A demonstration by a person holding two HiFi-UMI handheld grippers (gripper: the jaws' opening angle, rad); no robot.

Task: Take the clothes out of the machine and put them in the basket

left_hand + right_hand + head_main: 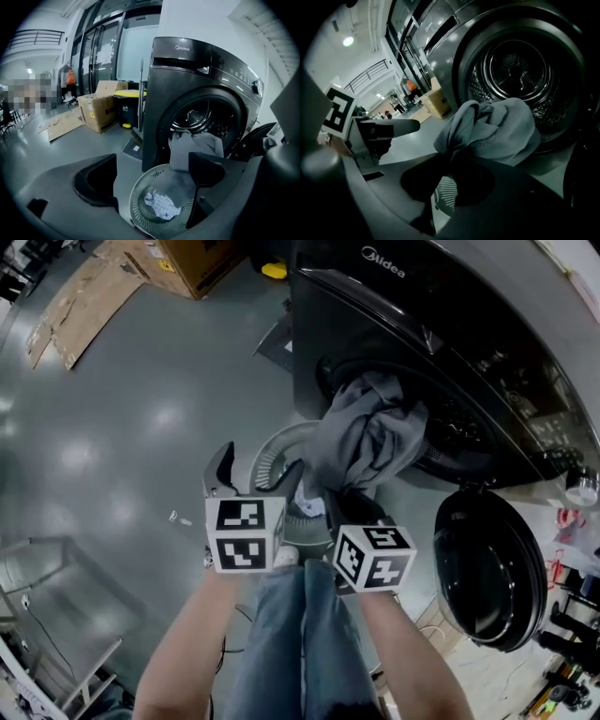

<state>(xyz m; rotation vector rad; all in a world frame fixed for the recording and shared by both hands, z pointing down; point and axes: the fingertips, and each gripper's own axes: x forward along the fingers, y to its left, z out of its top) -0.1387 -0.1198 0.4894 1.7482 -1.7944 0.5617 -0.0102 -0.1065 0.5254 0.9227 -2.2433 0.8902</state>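
1. The right gripper [447,161] has its jaws clamped on a bunched fold of the crumpled grey fabric garment [497,126]. The garment hangs out of the drum mouth of the dark front-loading washing machine [375,296], with its far end draped over the lower lip.
2. The left gripper [151,178] has its jaws spread wide with nothing on the pads. It hangs just above the round white slotted plastic basket [140,187], which stands on the floor right in front of the machine. A small pale patterned cloth [161,206] lies at the basket's bottom.
3. As I read it, the step in hand is to draw the garment clear of the drum and over the basket.
4. I will pull outward, away from the opening, rather than straight down, so the trailing end does not catch on the lip.
5. The grip is on one fold only, so I will bring the free left gripper under the hanging bulk.
6. I will release only once most of the cloth is over the basket mouth, and stay clear of the round dark door [487,568], which hangs open to the right.
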